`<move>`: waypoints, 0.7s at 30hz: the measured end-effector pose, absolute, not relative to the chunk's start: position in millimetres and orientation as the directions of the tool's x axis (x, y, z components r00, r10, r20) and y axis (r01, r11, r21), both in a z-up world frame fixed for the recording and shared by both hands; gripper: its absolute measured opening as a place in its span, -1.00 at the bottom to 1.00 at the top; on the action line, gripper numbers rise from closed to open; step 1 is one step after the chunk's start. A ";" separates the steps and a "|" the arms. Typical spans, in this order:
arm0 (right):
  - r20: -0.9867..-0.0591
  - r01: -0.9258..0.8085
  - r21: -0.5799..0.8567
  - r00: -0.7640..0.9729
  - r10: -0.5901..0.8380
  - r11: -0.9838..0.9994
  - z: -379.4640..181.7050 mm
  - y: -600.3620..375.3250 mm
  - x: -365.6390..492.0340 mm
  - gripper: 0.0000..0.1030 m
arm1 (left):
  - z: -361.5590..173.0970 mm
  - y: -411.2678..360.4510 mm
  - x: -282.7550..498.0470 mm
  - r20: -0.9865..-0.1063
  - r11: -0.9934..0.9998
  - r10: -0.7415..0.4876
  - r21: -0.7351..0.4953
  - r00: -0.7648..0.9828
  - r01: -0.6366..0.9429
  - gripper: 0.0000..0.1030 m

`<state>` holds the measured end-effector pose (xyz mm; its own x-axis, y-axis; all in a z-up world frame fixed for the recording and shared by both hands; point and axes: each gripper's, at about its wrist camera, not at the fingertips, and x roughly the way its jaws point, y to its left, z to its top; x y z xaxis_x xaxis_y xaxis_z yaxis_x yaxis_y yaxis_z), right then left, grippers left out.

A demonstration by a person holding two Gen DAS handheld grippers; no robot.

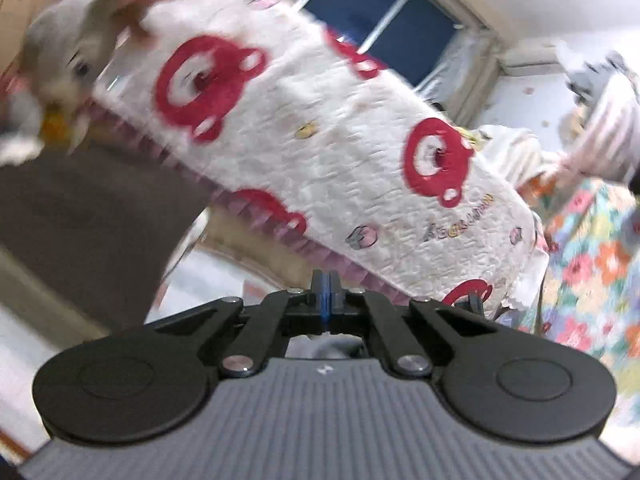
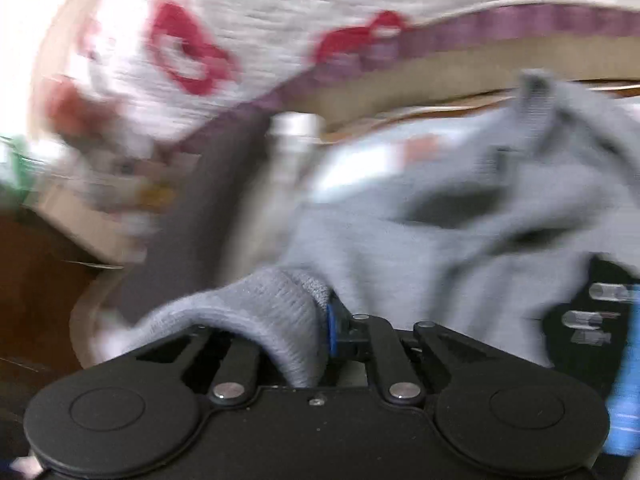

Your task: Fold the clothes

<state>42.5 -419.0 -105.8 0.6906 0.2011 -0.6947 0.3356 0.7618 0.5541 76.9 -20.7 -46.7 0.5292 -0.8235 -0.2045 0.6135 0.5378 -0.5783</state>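
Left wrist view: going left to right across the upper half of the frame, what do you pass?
Plush toy → white bedspread with red bear prints → dark window → floral fabric.

Bed point(image 1: 120, 216) w/ white red-bear quilt point(image 1: 320, 152), purple trim

The left gripper point(image 1: 327, 294) is pointing forward with its two blue-padded fingers pressed flat together, nothing visible between them. The right gripper point(image 2: 326, 330) is tilting slightly, its jaws closing on a ribbed fold of grey garment point(image 2: 460, 232) that is covering its left finger.
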 end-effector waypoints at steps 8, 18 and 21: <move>-0.601 0.367 0.743 0.734 0.316 0.560 -139.6 -437.4 12.2 -0.85 | -79.8 -53.0 99.7 -0.428 0.584 -0.811 -0.565 0.398 0.583 -0.93; -0.563 0.145 0.703 0.711 0.421 0.696 -90.1 -375.1 38.7 -0.85 | -101.7 -94.9 86.3 -0.527 0.572 -0.802 -0.542 0.281 0.616 -0.07; -0.557 0.116 0.705 0.702 0.444 0.700 -84.3 -368.4 43.8 -0.85 | -110.8 -101.4 97.3 -0.595 0.676 -0.713 -0.445 0.371 0.587 0.02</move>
